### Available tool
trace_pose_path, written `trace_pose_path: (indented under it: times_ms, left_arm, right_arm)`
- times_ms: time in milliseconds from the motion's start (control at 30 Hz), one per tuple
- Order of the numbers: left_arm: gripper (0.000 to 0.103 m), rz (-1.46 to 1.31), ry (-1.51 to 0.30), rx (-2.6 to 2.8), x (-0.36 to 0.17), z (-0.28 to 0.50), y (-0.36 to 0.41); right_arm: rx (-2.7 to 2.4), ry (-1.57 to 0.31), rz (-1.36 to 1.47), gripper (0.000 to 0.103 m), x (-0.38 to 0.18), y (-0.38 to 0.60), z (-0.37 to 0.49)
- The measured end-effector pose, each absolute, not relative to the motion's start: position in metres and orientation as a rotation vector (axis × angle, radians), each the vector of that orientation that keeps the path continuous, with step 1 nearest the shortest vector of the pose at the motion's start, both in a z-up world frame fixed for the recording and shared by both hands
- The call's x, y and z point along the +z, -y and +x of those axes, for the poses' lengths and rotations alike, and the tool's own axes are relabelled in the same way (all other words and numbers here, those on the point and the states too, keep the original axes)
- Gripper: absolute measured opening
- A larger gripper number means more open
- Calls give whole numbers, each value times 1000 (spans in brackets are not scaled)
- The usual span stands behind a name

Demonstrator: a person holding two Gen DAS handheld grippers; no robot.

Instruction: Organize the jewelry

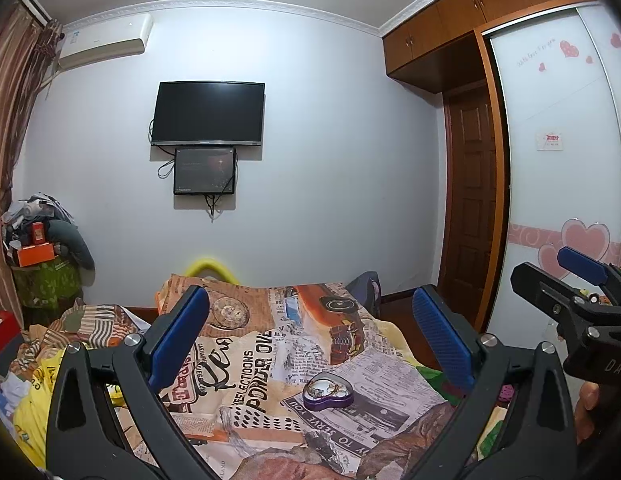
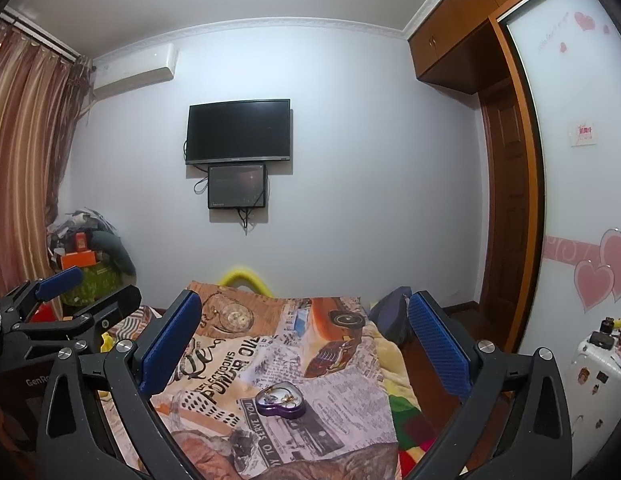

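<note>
A purple heart-shaped box (image 1: 328, 392) (image 2: 281, 398) lies open on a newspaper-print cloth (image 1: 254, 360) spread over the bed, with gold jewelry inside it. My left gripper (image 1: 310, 296) hovers above and short of the box, jaws wide open with nothing between them. My right gripper (image 2: 304, 300) is held the same way, open and empty, with the box low between its blue pads. Each gripper shows in the other's view: the right gripper (image 1: 544, 264) at the right edge, the left gripper (image 2: 102, 284) at the left edge. Both are apart from the box.
A television (image 1: 208, 114) and a smaller screen hang on the far wall. A heap of bags and boxes (image 1: 42, 248) stands at the left by the curtain. A wardrobe with heart stickers (image 1: 562, 160) lines the right side, and a white cabinet (image 2: 594, 364) stands beside the bed.
</note>
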State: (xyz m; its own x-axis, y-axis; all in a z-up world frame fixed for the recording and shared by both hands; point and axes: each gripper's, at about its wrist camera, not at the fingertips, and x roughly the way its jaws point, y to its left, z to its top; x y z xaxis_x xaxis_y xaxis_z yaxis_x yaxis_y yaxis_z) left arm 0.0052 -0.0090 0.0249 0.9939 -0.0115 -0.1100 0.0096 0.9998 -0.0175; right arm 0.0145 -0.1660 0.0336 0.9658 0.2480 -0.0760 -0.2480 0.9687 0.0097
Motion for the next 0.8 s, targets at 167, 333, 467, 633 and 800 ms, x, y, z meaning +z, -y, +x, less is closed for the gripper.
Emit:
trace_pose_path:
  times_ms: [167,333,467,633,800]
  left_arm:
    - [102,-22,-120,-10,24,8,7]
    - [102,-20,-127,-9,23,11,7]
    - [102,-24,-133,-16,21,12,6]
    - [102,-30,-137,-19,20,13,5]
    - [102,-30,-137,-18,20,12,6]
  right_arm:
    - [251,-87,-6,103,30,168,13]
    - [252,-93,-7,103,30,168,11]
    - [254,-100,-3,103,31,168,10]
    - [254,-103,-4,103,32,168,9]
    - [255,-105,-5,103,34,168,8]
